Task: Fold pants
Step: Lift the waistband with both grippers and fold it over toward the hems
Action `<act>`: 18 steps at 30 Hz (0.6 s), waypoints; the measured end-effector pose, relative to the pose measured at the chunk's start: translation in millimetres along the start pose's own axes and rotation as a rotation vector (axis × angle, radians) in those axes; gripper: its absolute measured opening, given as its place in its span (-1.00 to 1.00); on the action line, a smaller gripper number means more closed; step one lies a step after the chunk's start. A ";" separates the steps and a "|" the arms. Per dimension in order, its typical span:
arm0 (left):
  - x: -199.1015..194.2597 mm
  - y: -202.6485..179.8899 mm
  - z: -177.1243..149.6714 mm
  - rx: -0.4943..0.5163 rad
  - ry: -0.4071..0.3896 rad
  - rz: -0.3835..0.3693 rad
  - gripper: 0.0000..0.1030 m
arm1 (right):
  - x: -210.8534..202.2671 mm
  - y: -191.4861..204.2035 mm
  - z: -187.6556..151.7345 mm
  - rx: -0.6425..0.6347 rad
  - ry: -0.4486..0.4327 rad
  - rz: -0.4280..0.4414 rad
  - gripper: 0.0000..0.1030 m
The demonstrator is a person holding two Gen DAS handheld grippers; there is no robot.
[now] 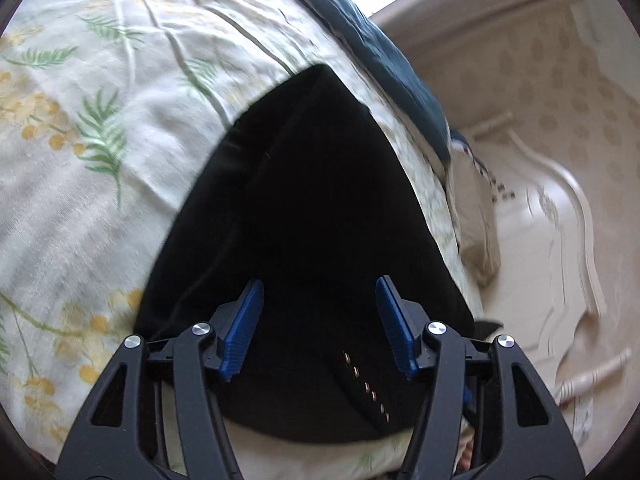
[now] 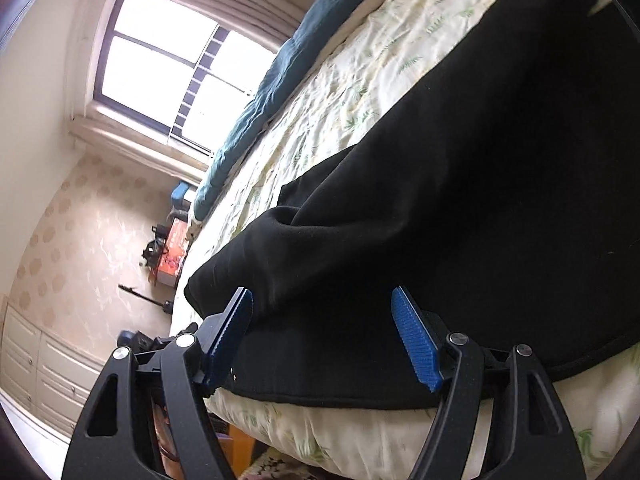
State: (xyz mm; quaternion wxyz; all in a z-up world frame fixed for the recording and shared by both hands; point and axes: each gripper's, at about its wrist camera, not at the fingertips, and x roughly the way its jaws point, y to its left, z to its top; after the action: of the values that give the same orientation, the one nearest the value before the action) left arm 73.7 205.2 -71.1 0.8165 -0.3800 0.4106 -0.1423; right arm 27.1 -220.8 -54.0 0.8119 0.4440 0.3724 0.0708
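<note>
Black pants (image 1: 304, 216) lie folded on the floral bedspread (image 1: 80, 120); the left gripper (image 1: 320, 328) and right gripper (image 2: 324, 340) both stand apart above them, gripping nothing.

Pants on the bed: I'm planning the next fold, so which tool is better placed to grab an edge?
Probably the right tool: open, straddling the black pants' near edge. The left tool, also open, hovers over mid-fabric.
</note>
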 end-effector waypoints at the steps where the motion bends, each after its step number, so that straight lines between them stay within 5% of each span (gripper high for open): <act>1: -0.1 -0.4 2.6 -0.005 -0.018 0.004 0.12 | 1.5 0.2 -1.1 0.009 -0.002 0.001 0.38; 10: 9.8 2.3 22.8 -0.068 -0.091 0.013 0.08 | 12.3 -2.1 5.6 0.086 -0.049 -0.010 0.41; 13: 12.5 8.0 24.1 -0.092 -0.063 0.007 -0.62 | 8.7 -4.8 8.4 0.127 -0.072 -0.009 0.43; 18: 15.9 19.2 24.5 -0.132 -0.033 -0.024 -0.76 | 11.1 -10.8 14.7 0.208 -0.101 -0.026 0.43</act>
State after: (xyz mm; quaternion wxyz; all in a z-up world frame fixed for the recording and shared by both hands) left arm 101.1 221.7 -85.1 0.7947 -0.4401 0.4009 -0.1184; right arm 42.5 -232.1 -63.6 0.7800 0.5241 0.3419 -0.0011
